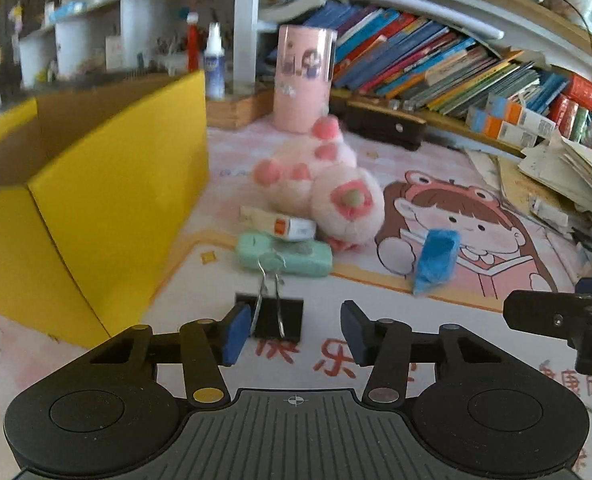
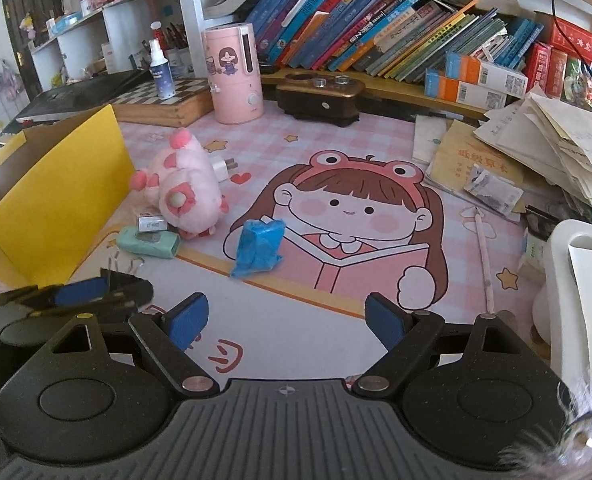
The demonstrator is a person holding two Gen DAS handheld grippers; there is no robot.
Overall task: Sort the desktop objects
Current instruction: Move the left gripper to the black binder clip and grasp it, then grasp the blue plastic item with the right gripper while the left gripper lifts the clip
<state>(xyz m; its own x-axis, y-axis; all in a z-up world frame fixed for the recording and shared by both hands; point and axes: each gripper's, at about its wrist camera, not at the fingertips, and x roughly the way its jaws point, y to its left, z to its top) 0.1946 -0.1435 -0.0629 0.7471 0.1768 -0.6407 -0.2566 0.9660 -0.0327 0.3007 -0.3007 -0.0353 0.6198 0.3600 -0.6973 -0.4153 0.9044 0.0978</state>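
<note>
Fluffy plush toy (image 2: 183, 184), matt cardboard box (image 2: 55, 200).

A desk mat (image 2: 296, 332) carries everything. An open cardboard box (image 2: 55, 200) stands along its left edge. Just right of the box, a plush toy (image 2: 183, 188) lies on its side, with a wall plug (image 2: 221, 168) touching its back. In front of the toy, a small carton (image 2: 150, 224) rests on a flat case (image 2: 147, 244). Nearer still, a binder clip (image 1: 269, 316) sits on the mat, between the left gripper's (image 1: 291, 334) fingers. A crumpled wrapper (image 2: 257, 248) lies right of the case, near the mat's middle. At the far edge stand a humidifier (image 2: 233, 76), a spray bottle (image 2: 161, 72) on a chessboard (image 2: 163, 102), and leaning books (image 2: 376, 36). Loose papers (image 2: 544, 148) pile up along the right edge.
</note>
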